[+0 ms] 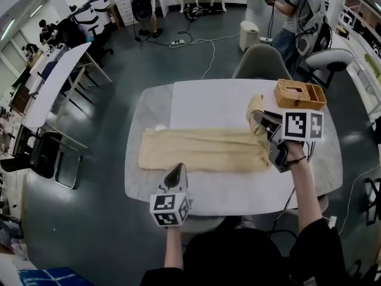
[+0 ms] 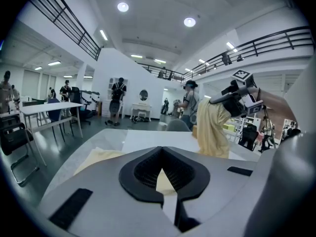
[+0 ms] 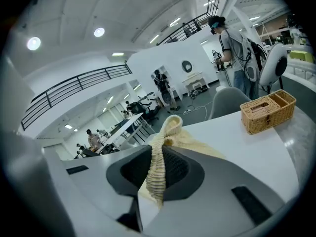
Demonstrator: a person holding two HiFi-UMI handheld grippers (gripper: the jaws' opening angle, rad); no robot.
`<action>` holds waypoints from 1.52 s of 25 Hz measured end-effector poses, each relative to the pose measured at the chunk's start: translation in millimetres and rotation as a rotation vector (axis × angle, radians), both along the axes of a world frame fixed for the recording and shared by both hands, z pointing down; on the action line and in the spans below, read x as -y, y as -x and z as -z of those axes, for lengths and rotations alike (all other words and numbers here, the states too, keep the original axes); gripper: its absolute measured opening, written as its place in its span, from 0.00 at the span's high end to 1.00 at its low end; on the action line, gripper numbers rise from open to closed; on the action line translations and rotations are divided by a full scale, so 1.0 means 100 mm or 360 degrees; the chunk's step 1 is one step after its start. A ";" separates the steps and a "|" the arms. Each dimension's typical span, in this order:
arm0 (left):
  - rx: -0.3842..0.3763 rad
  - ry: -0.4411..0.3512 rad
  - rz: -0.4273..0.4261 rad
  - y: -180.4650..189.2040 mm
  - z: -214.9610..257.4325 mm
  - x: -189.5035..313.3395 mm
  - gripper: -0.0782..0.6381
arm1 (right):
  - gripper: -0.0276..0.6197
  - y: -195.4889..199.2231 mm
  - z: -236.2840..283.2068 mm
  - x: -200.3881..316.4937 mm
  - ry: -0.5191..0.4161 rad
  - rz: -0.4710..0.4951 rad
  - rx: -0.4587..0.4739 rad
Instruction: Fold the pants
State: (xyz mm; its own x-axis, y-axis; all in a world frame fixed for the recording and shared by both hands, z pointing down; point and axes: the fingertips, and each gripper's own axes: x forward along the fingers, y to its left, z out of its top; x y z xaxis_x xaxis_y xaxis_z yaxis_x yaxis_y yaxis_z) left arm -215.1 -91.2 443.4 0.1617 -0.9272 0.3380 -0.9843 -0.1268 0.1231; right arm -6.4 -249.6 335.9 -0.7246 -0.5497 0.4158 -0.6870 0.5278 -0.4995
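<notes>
Pale yellow pants (image 1: 202,151) lie lengthwise across the white table (image 1: 208,103). At the right end my right gripper (image 1: 260,121) is shut on the ribbed waistband (image 3: 165,132) and holds that end up off the table, so the cloth hangs in a fold (image 2: 215,127). In the right gripper view the band runs between the dark pads (image 3: 185,169). My left gripper (image 1: 177,170) sits at the pants' near edge, around the middle of their length. Its jaws are closed, with a sliver of yellow cloth (image 2: 163,181) pinched between them.
A wicker basket (image 1: 299,94) stands at the table's back right corner, just behind my right gripper. A grey chair (image 1: 262,61) is tucked in at the far side. A person (image 1: 297,11) stands beyond it, and cables (image 1: 205,46) lie on the floor. The table's near edge (image 1: 226,210) runs close to me.
</notes>
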 end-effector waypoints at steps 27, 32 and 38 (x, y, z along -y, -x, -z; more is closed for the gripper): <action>-0.0079 0.0033 -0.0004 1.08 -0.13 -0.10 0.87 | 0.87 1.49 0.04 -0.14 0.0022 0.0087 0.0016; -0.0085 0.0039 0.0027 1.25 -0.16 -0.09 0.87 | 0.87 1.86 -0.08 -0.14 0.0061 0.0141 0.0021; -0.0104 0.0057 0.0051 1.40 -0.21 -0.07 0.87 | 0.87 2.30 -0.33 -0.18 0.0138 0.0199 -0.0015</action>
State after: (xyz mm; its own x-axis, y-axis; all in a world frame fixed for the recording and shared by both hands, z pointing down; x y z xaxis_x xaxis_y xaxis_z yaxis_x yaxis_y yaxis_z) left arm -355.1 -84.0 464.6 0.1547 -0.9197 0.3609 -0.9775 -0.0894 0.1911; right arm -236.3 -232.1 369.0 -0.7809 -0.4171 0.4650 -0.6236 0.5644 -0.5409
